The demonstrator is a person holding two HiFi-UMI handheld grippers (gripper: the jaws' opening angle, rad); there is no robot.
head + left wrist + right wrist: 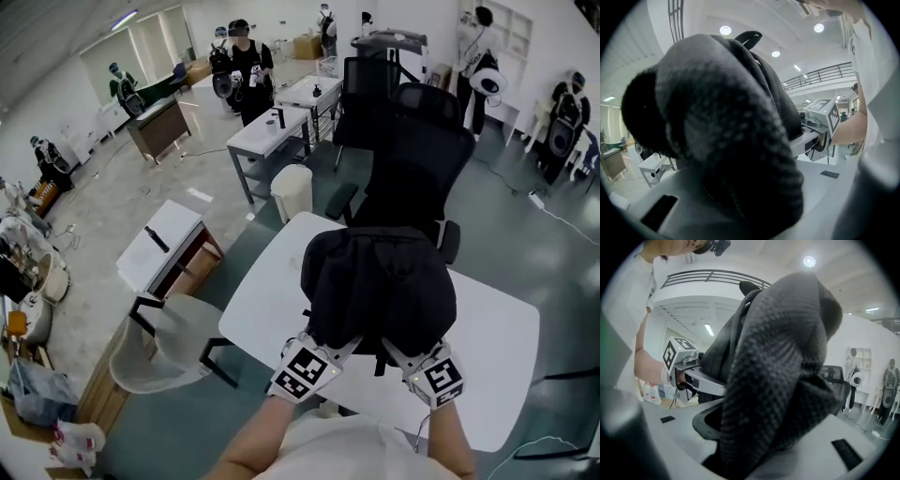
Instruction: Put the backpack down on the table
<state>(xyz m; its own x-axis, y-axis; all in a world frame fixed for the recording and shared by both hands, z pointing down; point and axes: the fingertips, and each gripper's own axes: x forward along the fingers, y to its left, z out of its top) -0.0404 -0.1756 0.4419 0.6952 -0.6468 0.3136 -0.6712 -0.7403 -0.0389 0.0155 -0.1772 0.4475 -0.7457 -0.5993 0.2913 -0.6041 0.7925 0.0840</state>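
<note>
backpack (380, 286): black cloth, matt; up close a coarse woven mesh with a rough, dotted grain
table (272, 291): white top, smooth, with a faint sheen
left gripper (330, 345): pale grey plastic, smooth and matt; its cube bears flat black-and-white printed squares
right gripper (412, 354): the same smooth pale grey plastic, the same printed cube
office chair (412, 159): black, matt, the back looks like mesh cloth
floor (122, 206): grey, smooth, glossy, streaked with glare

Count: 1 backpack (380, 281), 2 tools: left tool (339, 345), right tool (398, 352). 1 desk (272, 291) under them. Behind it 2 black chairs (427, 150) (364, 89) and 1 white bin (292, 192).
</note>
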